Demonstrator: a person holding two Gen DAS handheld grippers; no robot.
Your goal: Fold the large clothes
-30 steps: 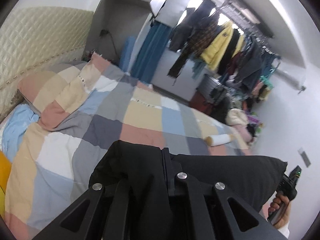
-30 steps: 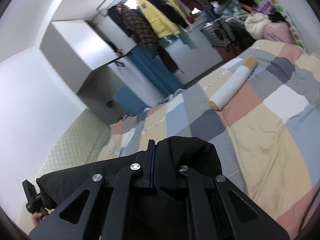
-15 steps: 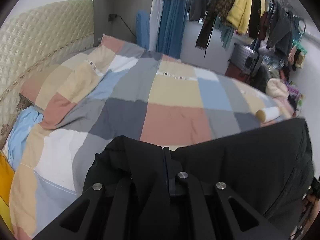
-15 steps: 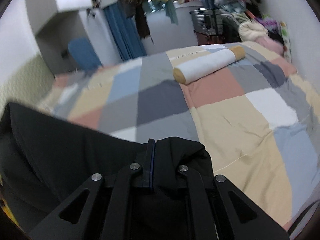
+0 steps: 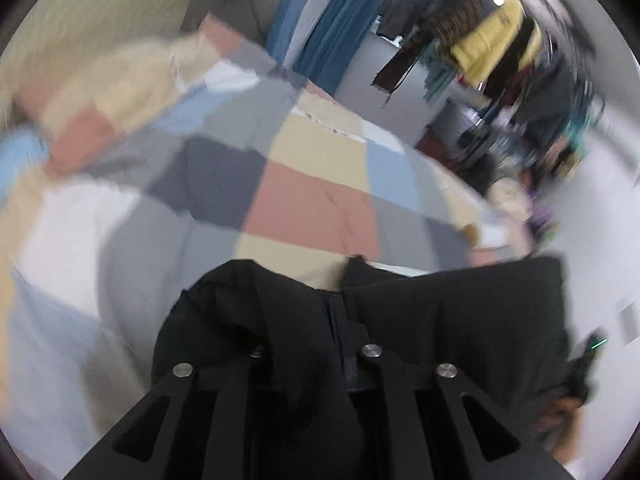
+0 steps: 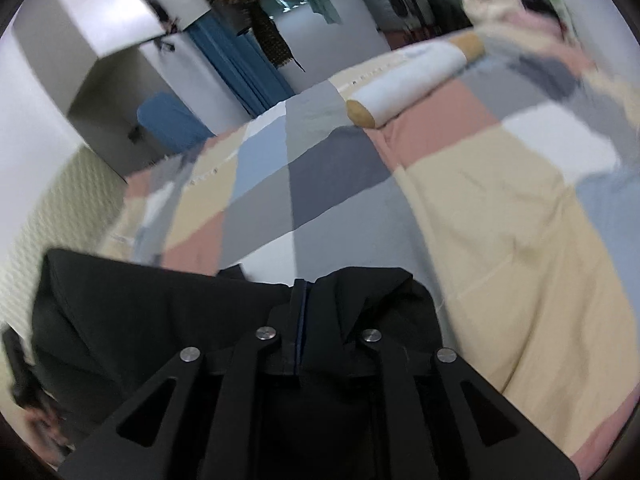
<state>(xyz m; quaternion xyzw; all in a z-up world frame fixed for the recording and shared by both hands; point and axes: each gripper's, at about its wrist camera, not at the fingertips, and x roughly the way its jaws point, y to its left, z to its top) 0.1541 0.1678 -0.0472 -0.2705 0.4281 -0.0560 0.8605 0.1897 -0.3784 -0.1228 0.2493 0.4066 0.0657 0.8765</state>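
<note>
Both hand-held grippers, the left hand-held gripper point(image 5: 338, 316) and the right hand-held gripper point(image 6: 300, 304), pinch the top edge of a black garment point(image 5: 452, 312) stretched between them just above the patchwork bed point(image 5: 312, 204). Their jaws have just been opening slightly, cloth between them. This looks like the laying-down step; next they must release fully and let it settle flat before folding.
</note>
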